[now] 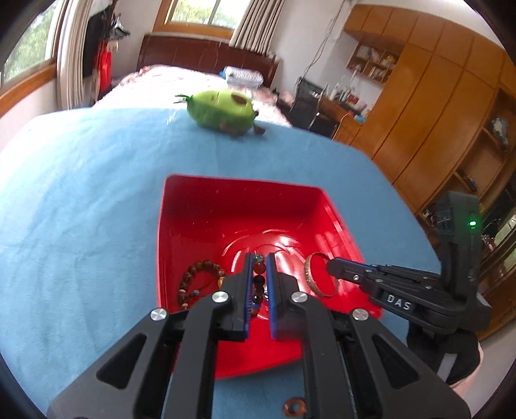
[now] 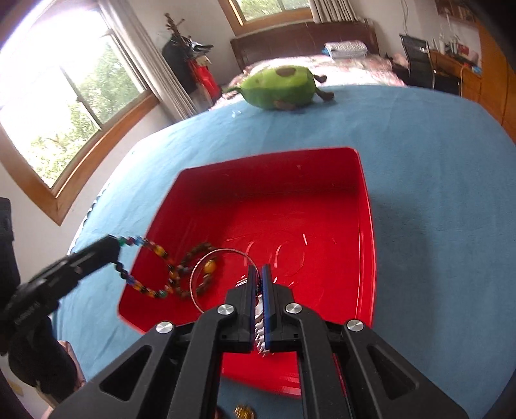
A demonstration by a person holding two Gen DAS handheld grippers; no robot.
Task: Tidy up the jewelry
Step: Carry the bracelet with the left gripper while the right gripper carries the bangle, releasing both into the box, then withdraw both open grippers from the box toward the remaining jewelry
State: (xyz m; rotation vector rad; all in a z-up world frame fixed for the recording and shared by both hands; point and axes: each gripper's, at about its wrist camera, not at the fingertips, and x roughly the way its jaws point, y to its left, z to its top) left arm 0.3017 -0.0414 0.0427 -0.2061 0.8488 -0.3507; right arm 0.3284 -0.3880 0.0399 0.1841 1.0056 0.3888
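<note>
Multicoloured glass-bead bracelet (image 1: 259,277) pinched in my left hand-held gripper (image 1: 259,258), gold metal bangle (image 1: 319,274) pinched in my right hand-held gripper (image 2: 259,269), both over the red plastic tray (image 1: 238,199) for dropping.

A bedroom in daylight. A blue cloth (image 1: 96,180) covers the near surface, with a bed (image 1: 180,80) under a pale patterned cover beyond it and a dark wooden headboard (image 1: 206,54) against the far wall. Wood-framed windows (image 2: 64,106) show green trees outside, flanked by pale curtains (image 1: 254,22). Tall wooden wardrobes (image 1: 429,96) line the right side, next to a cluttered desk (image 1: 342,106) and a black chair (image 1: 306,103). The walls are white.
</note>
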